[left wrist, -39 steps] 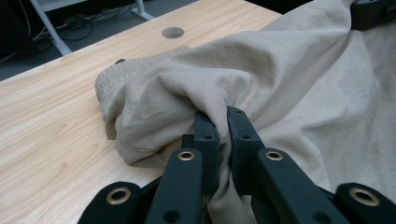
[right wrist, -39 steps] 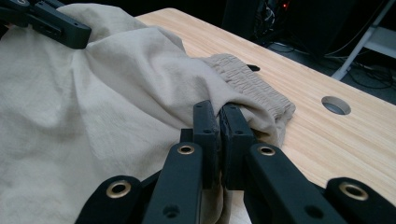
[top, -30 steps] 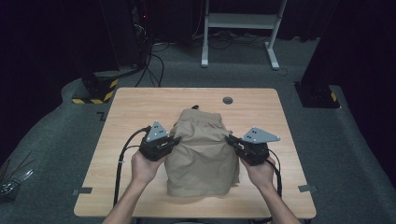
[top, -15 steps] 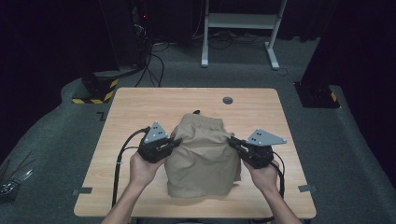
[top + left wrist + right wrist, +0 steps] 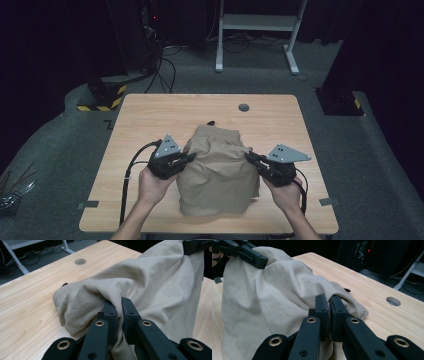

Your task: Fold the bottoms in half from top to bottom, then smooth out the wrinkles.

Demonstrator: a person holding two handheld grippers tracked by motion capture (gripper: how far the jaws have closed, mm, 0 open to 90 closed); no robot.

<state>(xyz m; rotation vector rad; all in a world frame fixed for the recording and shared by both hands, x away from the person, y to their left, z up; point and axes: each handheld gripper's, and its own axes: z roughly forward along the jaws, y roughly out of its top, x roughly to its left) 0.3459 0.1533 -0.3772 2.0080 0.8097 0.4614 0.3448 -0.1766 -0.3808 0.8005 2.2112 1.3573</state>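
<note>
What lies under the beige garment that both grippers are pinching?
The wooden table shows bare all round the beige garment, whose far elastic band rests on it. The left gripper and right gripper pinch its sides; anything beneath the cloth is covered.

The beige, crinkled cotton garment with a ribbed elastic waistband (image 5: 218, 162) is lifted at both side edges, its middle tented, its waistband end and near hem resting on the wooden counter (image 5: 150, 117).

You have one tan garment (image 5: 220, 170), two grippers — left (image 5: 187, 158), right (image 5: 251, 158) — and one table (image 5: 150, 115).
</note>
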